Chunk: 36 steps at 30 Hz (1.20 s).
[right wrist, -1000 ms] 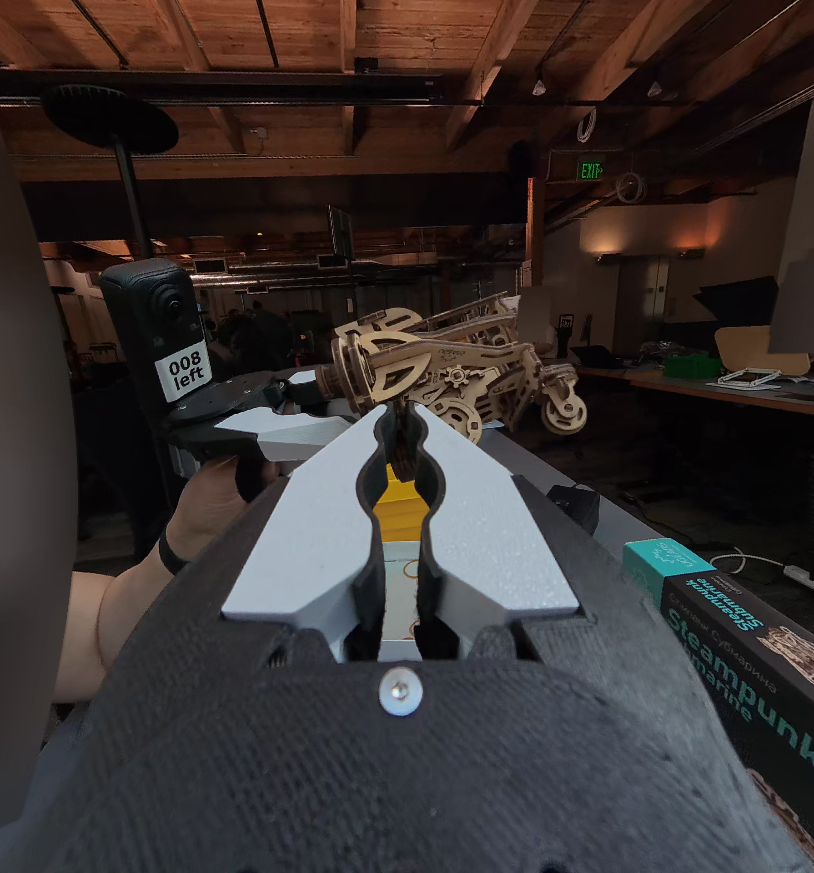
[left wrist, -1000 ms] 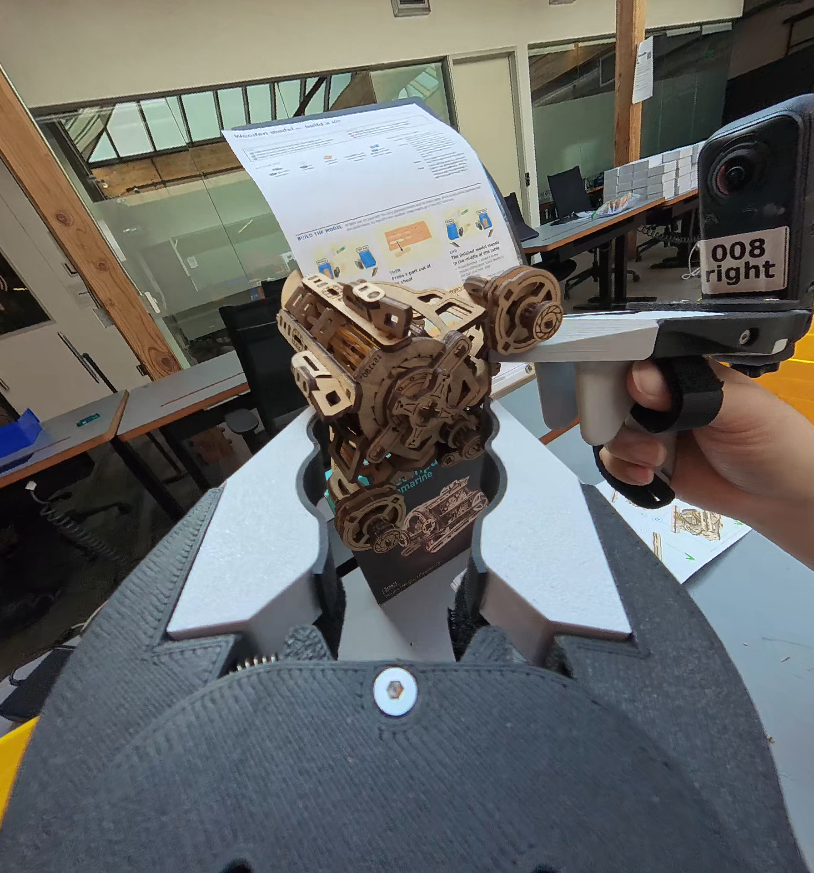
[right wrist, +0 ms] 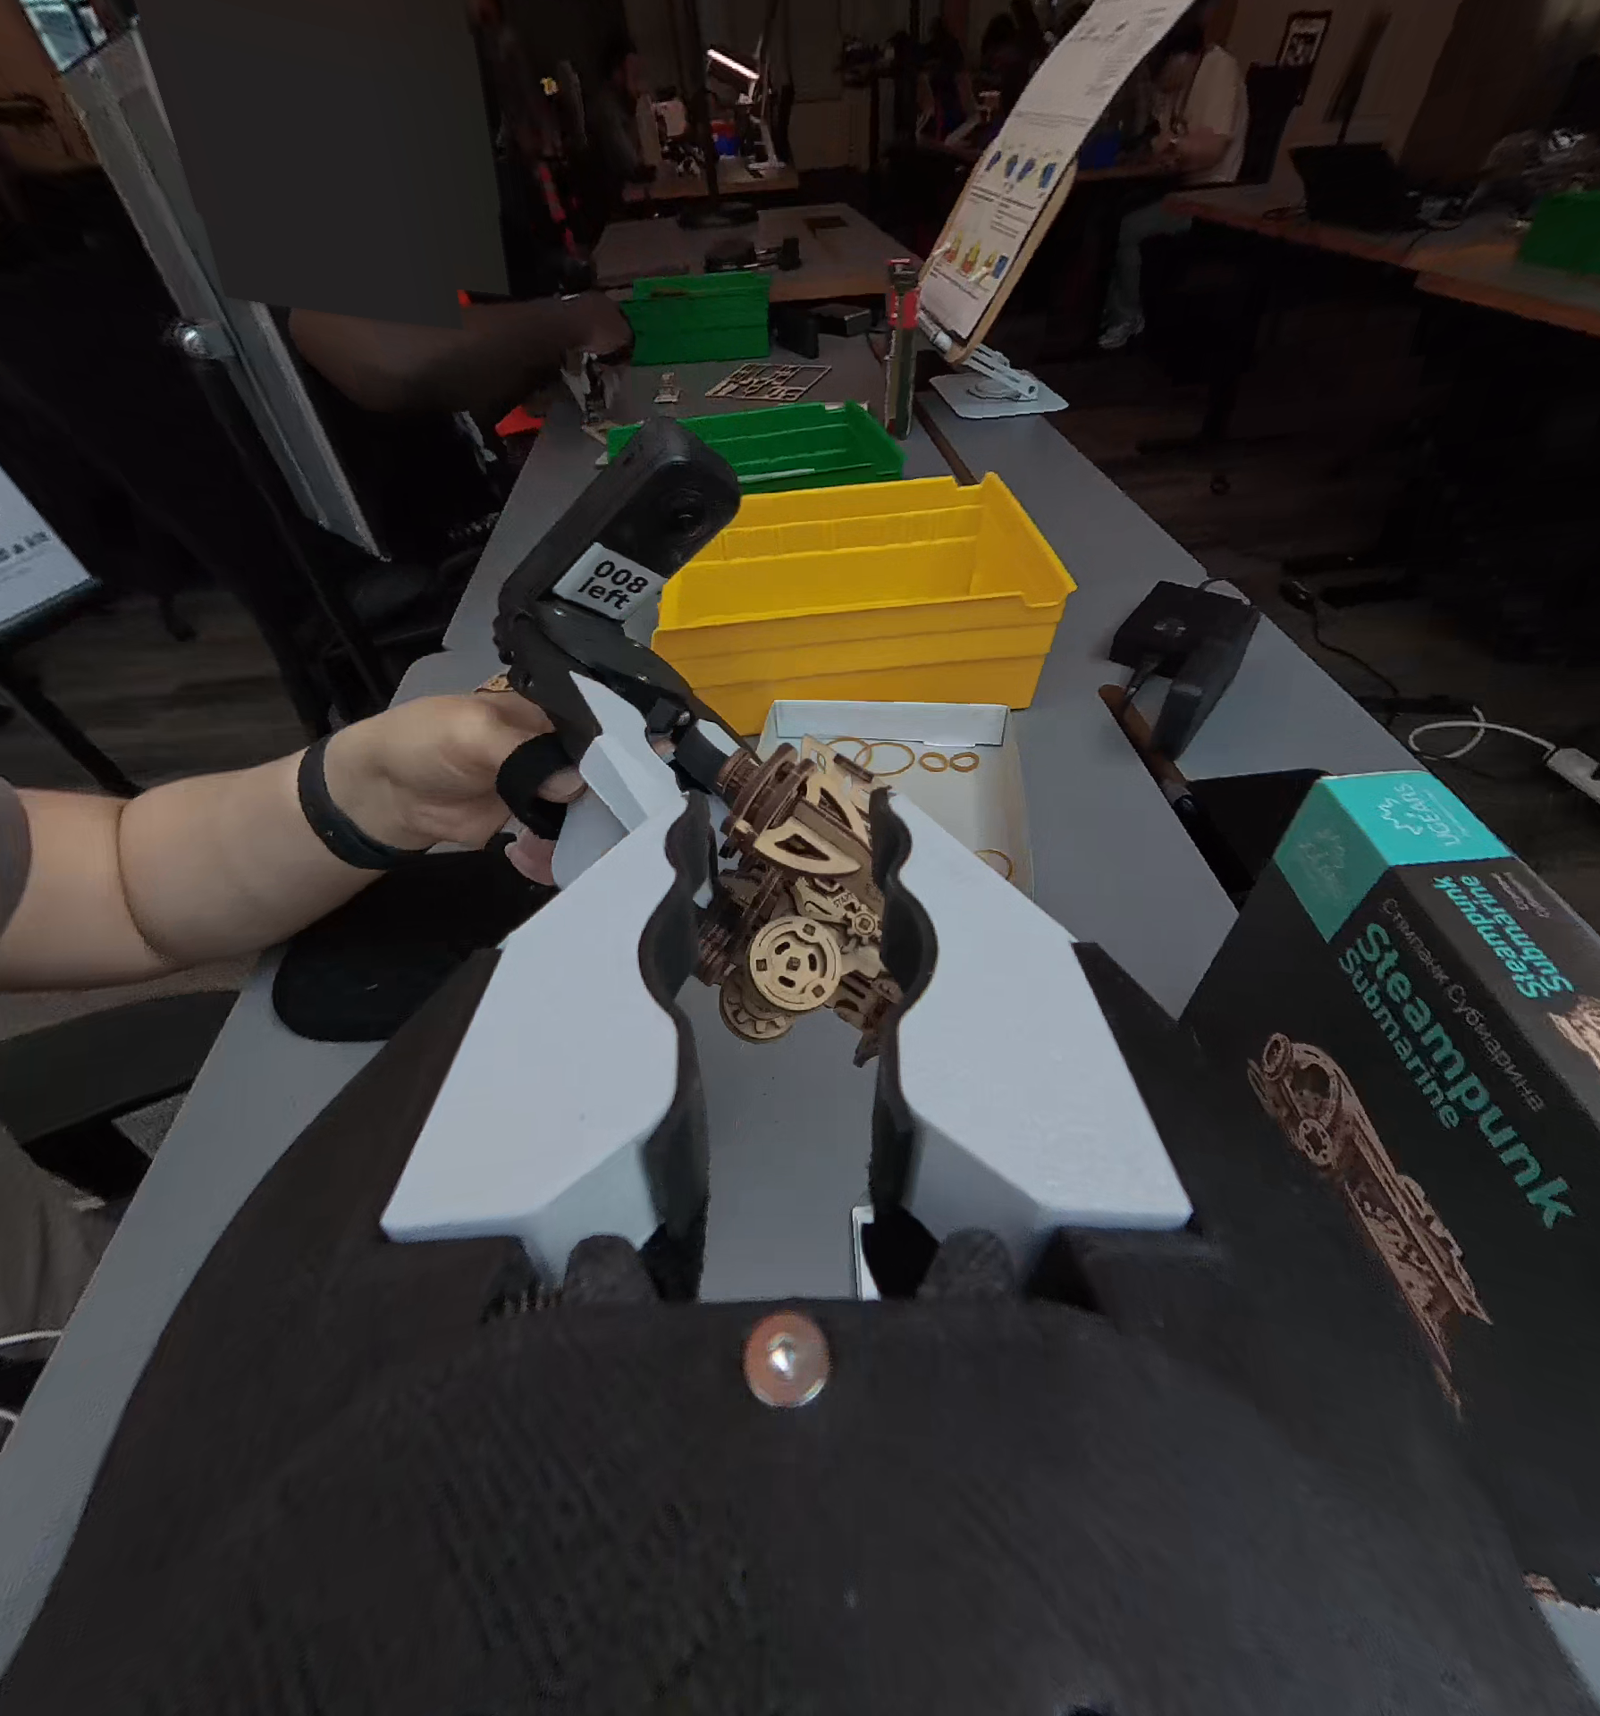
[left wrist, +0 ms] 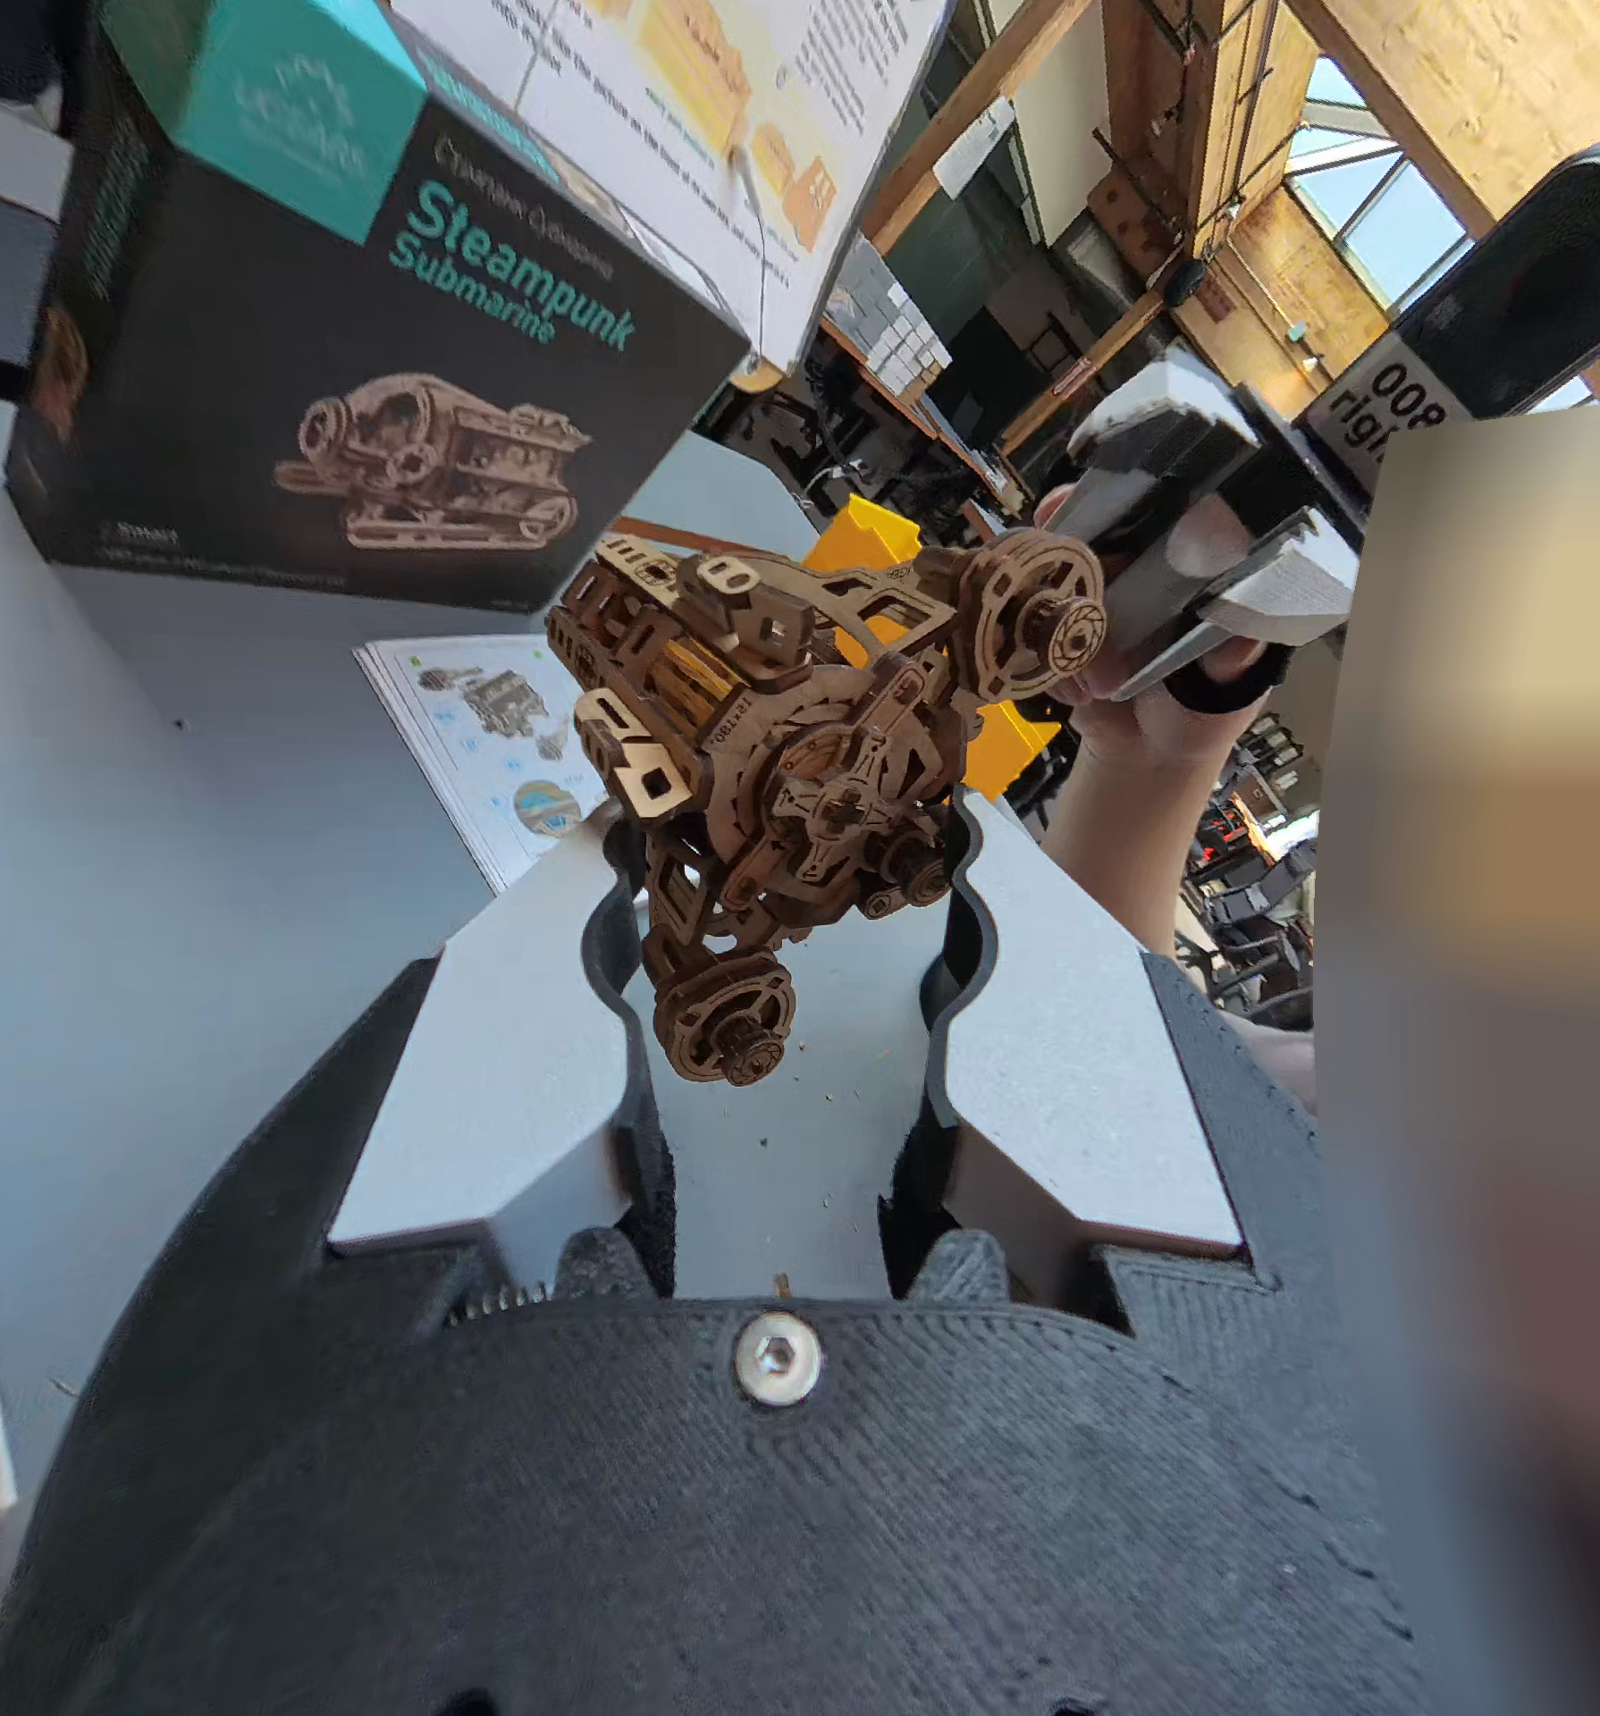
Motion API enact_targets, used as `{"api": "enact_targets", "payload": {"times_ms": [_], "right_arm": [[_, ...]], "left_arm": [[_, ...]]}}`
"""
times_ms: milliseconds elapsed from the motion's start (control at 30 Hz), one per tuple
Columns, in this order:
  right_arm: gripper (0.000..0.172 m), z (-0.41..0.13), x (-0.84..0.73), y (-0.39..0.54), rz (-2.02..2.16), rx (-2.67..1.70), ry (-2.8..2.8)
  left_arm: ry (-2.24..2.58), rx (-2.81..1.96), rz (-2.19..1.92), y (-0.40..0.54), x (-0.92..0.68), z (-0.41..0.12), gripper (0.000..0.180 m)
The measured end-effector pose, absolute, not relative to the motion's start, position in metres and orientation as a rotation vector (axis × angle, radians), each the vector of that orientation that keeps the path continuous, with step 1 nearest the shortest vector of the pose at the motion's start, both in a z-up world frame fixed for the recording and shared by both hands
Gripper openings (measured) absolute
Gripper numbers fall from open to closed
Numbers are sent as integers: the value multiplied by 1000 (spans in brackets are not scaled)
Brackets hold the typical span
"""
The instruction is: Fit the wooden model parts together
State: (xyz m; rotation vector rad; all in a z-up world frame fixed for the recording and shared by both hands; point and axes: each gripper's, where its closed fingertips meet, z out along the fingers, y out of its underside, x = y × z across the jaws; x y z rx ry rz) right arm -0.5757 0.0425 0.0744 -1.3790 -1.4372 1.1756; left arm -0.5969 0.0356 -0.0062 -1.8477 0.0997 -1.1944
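Note:
The brown wooden model (left wrist: 778,789) hangs above the grey table (left wrist: 174,882). My left gripper (left wrist: 787,817) is shut on it, with both dark pads against its lower body. A spoked wheel (left wrist: 1028,613) sticks out at its upper right. My right gripper (left wrist: 1103,604) stands at that wheel with its fingers spread apart. In the right wrist view the model (right wrist: 796,929) lies between my right gripper's (right wrist: 787,817) open fingers, with a gap at the left pad (right wrist: 680,873). The left gripper (right wrist: 676,771) shows there at the model's far side.
A black and teal kit box (right wrist: 1428,1068) stands at the right. Behind the model are a yellow bin (right wrist: 871,594) and a white tray (right wrist: 889,720) with rubber bands. An instruction booklet (left wrist: 490,734) lies on the table. Green bins (right wrist: 778,446) and another person's arm (right wrist: 406,353) are farther back.
My right gripper was shut on the model's upper wheel and has opened. Both grippers have tilted down toward the table, the left one still holding the model.

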Motion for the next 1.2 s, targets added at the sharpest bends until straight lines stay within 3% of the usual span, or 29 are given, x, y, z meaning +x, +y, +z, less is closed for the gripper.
{"api": "enact_targets", "payload": {"times_ms": [200, 300, 400, 567, 767, 867, 1200], "right_arm": [[55, 27, -549, -13, 948, -1016, -1805], [57, 7, -539, -30, 1021, -994, -1802], [51, -13, -532, -39, 1228, -1111, -1783], [24, -29, -519, -57, 1569, -1204, -1733], [18, -45, -517, -66, 1584, -1212, -1783], [2, -58, -517, -68, 1539, -1228, -1845], [3, -81, -521, -67, 1487, -1271, -1882]], "left_arm": [[201, -1919, -1480, -21, -576, -38, 63], [246, -1956, -1636, -43, -561, -52, 64], [270, -1979, -1727, -57, -550, -63, 64], [377, -1969, -1742, -73, -533, -74, 64], [435, -1961, -1757, -79, -526, -87, 64], [417, -1965, -1784, -79, -527, -89, 65], [302, -2006, -1722, -68, -549, -90, 70]]}}
